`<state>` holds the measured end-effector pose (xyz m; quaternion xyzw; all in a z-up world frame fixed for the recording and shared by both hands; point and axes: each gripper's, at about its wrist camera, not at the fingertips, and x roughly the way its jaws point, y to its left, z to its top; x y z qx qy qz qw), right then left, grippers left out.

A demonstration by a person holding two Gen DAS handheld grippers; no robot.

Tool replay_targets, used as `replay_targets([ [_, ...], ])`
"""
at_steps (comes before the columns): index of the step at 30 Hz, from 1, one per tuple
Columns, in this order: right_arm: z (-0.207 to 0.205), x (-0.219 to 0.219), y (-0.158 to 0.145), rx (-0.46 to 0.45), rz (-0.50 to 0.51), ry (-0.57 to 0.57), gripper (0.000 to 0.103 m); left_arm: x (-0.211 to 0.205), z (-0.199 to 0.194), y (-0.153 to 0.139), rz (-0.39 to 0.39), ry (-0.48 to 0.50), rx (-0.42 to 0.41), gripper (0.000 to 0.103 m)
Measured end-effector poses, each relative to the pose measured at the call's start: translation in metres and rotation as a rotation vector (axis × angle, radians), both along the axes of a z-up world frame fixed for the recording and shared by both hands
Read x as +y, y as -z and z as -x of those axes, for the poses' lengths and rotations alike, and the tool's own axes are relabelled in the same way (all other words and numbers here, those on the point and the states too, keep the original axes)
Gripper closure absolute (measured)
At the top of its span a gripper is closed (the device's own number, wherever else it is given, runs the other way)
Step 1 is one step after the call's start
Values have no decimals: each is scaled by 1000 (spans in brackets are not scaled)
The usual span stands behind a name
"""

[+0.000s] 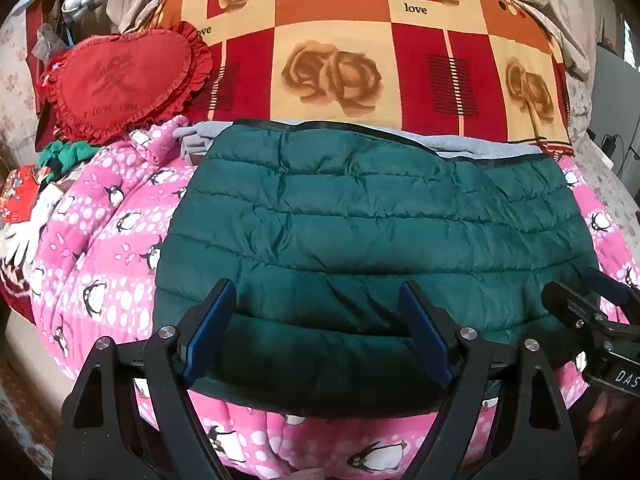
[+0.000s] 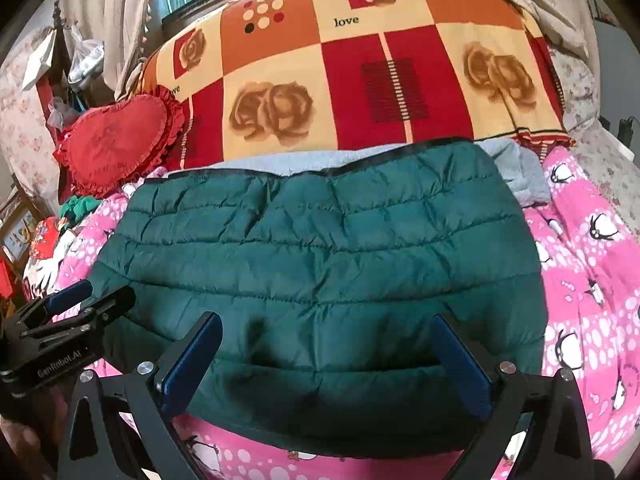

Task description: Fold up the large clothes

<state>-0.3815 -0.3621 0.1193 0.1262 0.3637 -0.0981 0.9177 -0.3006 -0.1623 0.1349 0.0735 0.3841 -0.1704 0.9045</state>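
A dark green quilted puffer jacket (image 1: pixel 360 232) lies folded flat on a pink penguin-print blanket (image 1: pixel 104 248); it also shows in the right wrist view (image 2: pixel 320 264). A grey garment (image 1: pixel 472 146) peeks out from under its far edge and shows in the right wrist view (image 2: pixel 524 176) too. My left gripper (image 1: pixel 320 320) is open, its blue pads over the jacket's near edge, holding nothing. My right gripper (image 2: pixel 328 356) is open over the same near edge, empty. Each gripper shows in the other's view, the right one (image 1: pixel 592 304) and the left one (image 2: pixel 80 308).
A red, orange and cream rose-print blanket (image 1: pixel 360 40) covers the far half of the bed. A red heart-shaped cushion (image 1: pixel 124 76) lies at the far left. Small clothes and a white glove (image 1: pixel 28 232) lie at the left edge. Curtains and clutter stand behind.
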Motion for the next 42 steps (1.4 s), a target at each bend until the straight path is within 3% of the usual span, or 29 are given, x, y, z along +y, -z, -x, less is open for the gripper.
replay_targets([
  [16, -1, 6, 0, 11, 9, 12, 0, -4, 6, 5, -20, 4, -21, 19],
  [42, -6, 8, 4, 24, 14, 26, 0, -2, 3, 11, -4, -9, 12, 19],
])
